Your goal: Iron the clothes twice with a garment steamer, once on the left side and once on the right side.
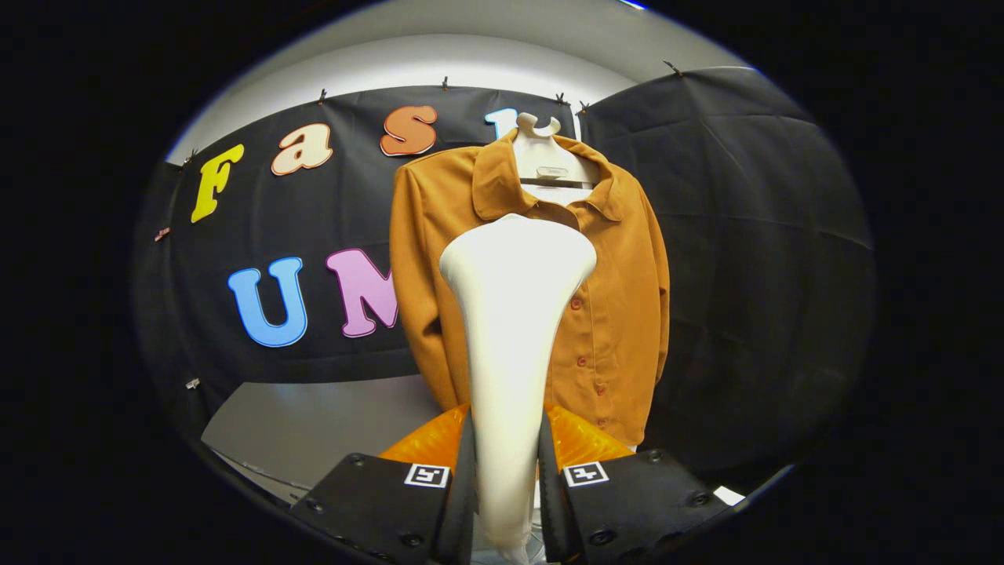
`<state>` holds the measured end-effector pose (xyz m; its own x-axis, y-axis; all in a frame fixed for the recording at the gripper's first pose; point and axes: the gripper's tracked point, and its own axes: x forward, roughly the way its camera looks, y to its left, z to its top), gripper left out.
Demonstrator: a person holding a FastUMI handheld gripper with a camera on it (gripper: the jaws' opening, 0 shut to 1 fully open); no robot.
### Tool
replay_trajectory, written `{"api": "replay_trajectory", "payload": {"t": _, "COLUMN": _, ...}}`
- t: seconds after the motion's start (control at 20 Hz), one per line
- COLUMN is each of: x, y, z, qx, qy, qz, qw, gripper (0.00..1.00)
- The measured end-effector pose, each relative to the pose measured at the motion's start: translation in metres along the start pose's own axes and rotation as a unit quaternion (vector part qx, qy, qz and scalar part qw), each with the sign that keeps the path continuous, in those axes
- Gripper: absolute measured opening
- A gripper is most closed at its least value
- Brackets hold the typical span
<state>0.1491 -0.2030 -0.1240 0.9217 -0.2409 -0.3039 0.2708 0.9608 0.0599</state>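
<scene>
1. Between your claw point(506, 471) fingers sits the white steamer point(514, 329); both fingers press on its handle, one on each side, so the claw is closed on it.
2. The steamer stands upright, narrow at the grip, widening to a flat head at the top.
3. Just beyond the head hangs the mustard-brown shirt point(620, 298), front toward you, collar open, buttons running down the middle.
4. The steamer head covers the shirt's chest area just below the collar; you can't tell if it touches the cloth.
5. The shirt hangs on a white hanger point(545, 161) in front of the black cloth wall point(745, 235).
6. A pale surface point(314, 424) lies below the shirt, beside your fingers.
</scene>
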Motion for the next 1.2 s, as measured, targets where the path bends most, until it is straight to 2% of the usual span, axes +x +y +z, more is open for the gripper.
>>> {"api": "replay_trajectory", "payload": {"t": 0.35, "x": 0.065, "y": -0.012, "z": 0.003, "qx": 0.012, "qy": 0.016, "qz": 0.05, "qw": 0.999, "gripper": 0.38}}
{"api": "replay_trajectory", "payload": {"t": 0.6, "x": 0.087, "y": -0.01, "z": -0.002, "qx": 0.012, "qy": 0.033, "qz": 0.077, "qw": 0.996, "gripper": 0.38}}
{"api": "replay_trajectory", "payload": {"t": 1.2, "x": 0.114, "y": -0.02, "z": -0.068, "qx": 0.002, "qy": 0.114, "qz": 0.086, "qw": 0.99, "gripper": 0.38}}
